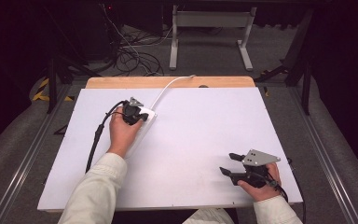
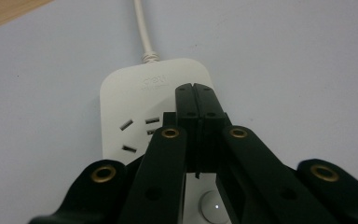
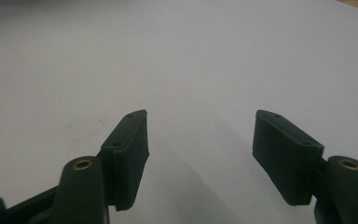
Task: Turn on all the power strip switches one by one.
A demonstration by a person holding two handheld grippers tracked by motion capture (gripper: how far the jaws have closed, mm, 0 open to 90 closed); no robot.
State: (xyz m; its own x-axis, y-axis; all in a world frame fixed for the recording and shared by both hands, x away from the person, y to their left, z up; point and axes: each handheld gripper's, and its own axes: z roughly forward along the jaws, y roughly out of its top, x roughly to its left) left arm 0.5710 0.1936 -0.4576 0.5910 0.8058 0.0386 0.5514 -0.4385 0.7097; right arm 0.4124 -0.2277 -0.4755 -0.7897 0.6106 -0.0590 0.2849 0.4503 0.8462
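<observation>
Left claw [image 2: 193,88] has its jaws pressed together, tips resting on the white power strip [image 2: 135,93] near the desk's [image 1: 205,140] far left, cord [image 1: 170,86] trailing back. Right claw [image 3: 200,140] gapes wide, holding nothing, over bare desk. Risk: a push off-centre could slide the unheld strip or miss its round button [image 2: 214,205].

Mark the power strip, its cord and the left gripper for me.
power strip [image 2: 135,91], left gripper view, bare top face near the cord end.
cord [image 2: 141,28], left gripper view, mid length.
left gripper [image 2: 194,88], left gripper view, tips of the shut jaws.
</observation>
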